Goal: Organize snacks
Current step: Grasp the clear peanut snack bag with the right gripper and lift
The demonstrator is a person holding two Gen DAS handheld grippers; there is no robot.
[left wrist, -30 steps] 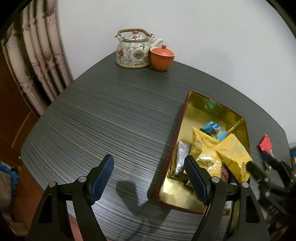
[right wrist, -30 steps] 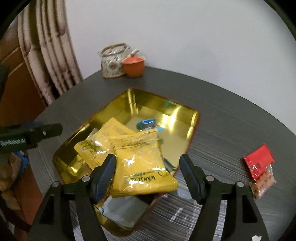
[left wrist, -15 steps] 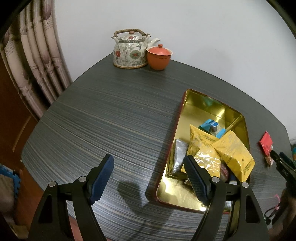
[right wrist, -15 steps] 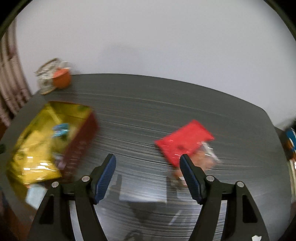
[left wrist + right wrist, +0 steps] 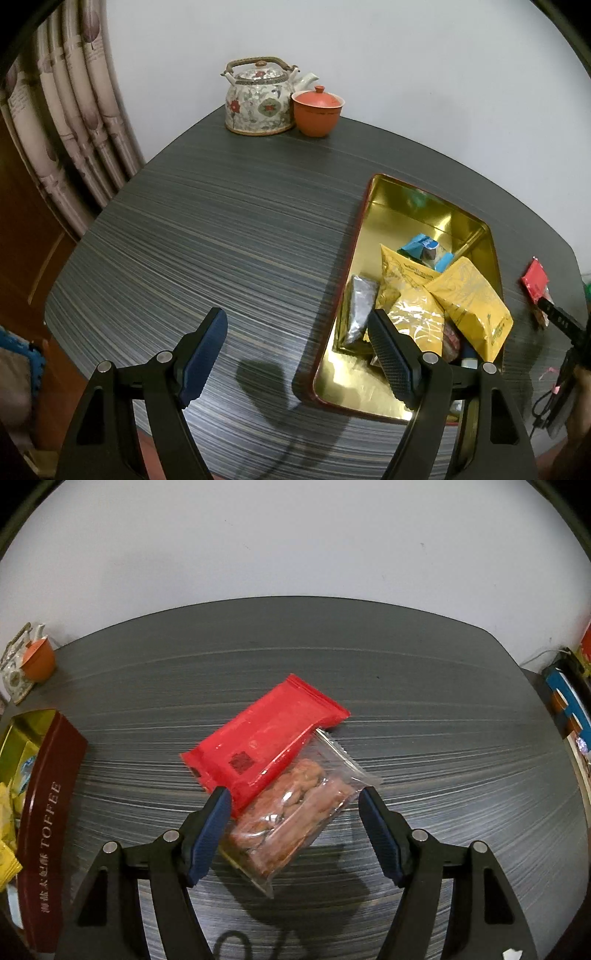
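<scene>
Spanning the room's white wall, a dark striped table (image 5: 443,738); both hand-held grippers spread, empty.

Floral teapot (image 5: 258,101) touching lidded orange cup (image 5: 317,110) at far corner of dark table (image 5: 207,236); curtain (image 5: 70,122) left.

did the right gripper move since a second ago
Yes. The right gripper has swung off the gold tin, now at the right wrist view's left edge, and sits open over the red packet and clear packet.
</scene>
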